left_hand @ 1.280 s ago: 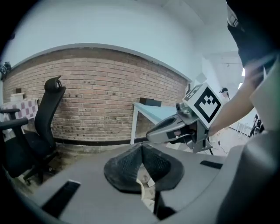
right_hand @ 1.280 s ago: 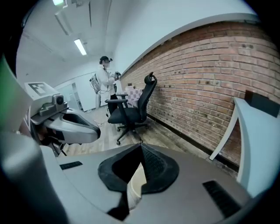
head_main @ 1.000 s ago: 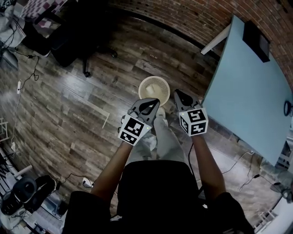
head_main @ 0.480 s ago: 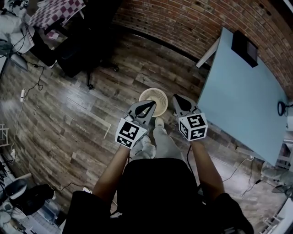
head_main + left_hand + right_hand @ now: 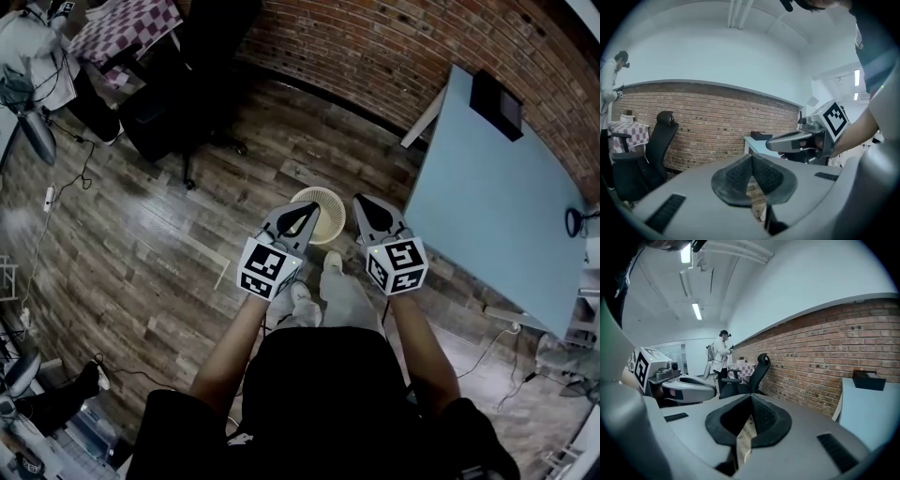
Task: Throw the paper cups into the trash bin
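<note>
A round cream trash bin [image 5: 323,217] stands on the wooden floor just ahead of the person's feet. My left gripper [image 5: 317,210] hangs above the bin's left rim, shut, with nothing between its jaws [image 5: 752,158]. My right gripper [image 5: 361,201] is just right of the bin, also shut and empty [image 5: 750,400]. Each gripper shows in the other's view: the right gripper [image 5: 790,141] and the left gripper [image 5: 689,386]. No paper cup shows in any view.
A light blue table [image 5: 497,206] with a black box [image 5: 494,105] stands at the right, along a brick wall [image 5: 375,47]. A black office chair [image 5: 178,103] and a checkered table [image 5: 127,23] are at the far left. A person in white [image 5: 721,352] stands far off. Cables lie on the floor.
The head view has shifted, so the bin sits slightly lower and closer to the gripper tips. Both grippers keep their pose, side by side and shut.
</note>
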Motion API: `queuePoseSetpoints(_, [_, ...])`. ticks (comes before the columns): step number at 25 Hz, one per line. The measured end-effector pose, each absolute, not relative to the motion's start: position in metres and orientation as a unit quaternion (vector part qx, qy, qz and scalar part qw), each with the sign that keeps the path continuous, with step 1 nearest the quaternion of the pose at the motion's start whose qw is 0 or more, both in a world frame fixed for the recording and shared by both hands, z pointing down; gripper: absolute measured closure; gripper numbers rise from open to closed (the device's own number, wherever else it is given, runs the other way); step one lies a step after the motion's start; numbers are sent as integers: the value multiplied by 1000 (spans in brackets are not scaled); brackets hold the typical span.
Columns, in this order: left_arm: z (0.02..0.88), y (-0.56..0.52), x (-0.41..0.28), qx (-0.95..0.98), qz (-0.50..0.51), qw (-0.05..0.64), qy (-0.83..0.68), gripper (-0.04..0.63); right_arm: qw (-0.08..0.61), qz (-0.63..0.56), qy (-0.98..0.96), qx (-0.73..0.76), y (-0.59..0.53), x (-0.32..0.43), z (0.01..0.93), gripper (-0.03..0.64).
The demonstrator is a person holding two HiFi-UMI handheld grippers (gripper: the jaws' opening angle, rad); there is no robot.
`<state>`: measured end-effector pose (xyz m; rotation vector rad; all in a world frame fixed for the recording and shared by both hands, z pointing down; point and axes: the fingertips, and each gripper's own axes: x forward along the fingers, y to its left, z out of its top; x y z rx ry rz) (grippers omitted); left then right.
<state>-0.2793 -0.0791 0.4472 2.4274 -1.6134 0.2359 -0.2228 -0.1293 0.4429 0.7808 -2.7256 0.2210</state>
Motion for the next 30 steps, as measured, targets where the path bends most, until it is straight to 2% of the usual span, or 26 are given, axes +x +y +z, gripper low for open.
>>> queuePoseSetpoints(13, [415, -82, -273, 824, 64, 82, -557, 586, 124, 53, -953, 270, -119, -222, 410, 613])
queuePoseSetpoints(30, [382, -65, -224, 815, 62, 63, -573, 586, 82, 46, -963, 251, -95, -172, 367, 614])
